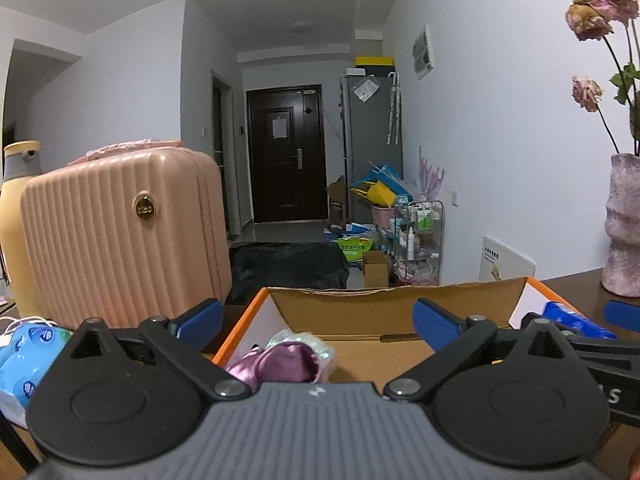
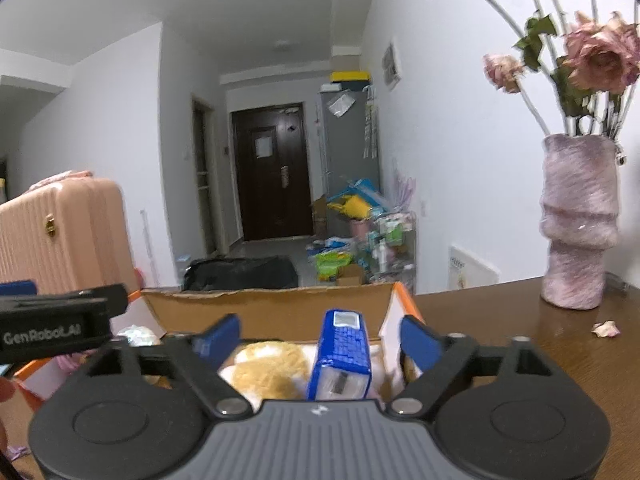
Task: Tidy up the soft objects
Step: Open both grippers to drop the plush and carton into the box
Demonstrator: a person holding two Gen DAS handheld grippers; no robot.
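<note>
**Soft items seen inside the carton**

While both sets of jaws are spread with nothing gripped, the left gripper (image 1: 318,316) is held over a purple pouch (image 1: 276,364) in the cardboard box (image 1: 360,300); only beyond the right gripper (image 2: 320,334) are a yellow plush (image 2: 268,368) and blue pack (image 2: 342,348) shown, the vase (image 2: 578,224) farther off.

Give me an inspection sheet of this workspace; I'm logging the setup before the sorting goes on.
Surface: dark wooden table, a fallen petal on it.
Job's things: open cardboard box holding a purple satin pouch, a yellow plush toy and a blue tissue pack standing on end; light blue tissue packs lie outside, left of the box.
Clutter: pink suitcase, yellow bottle, vase of dried roses.
Grippers: left tongs open, empty; right tongs open, either side of the blue pack, contact unclear.
Cables: white cord by the suitcase.
Surroundings: hallway, dark door, floor clutter.
</note>
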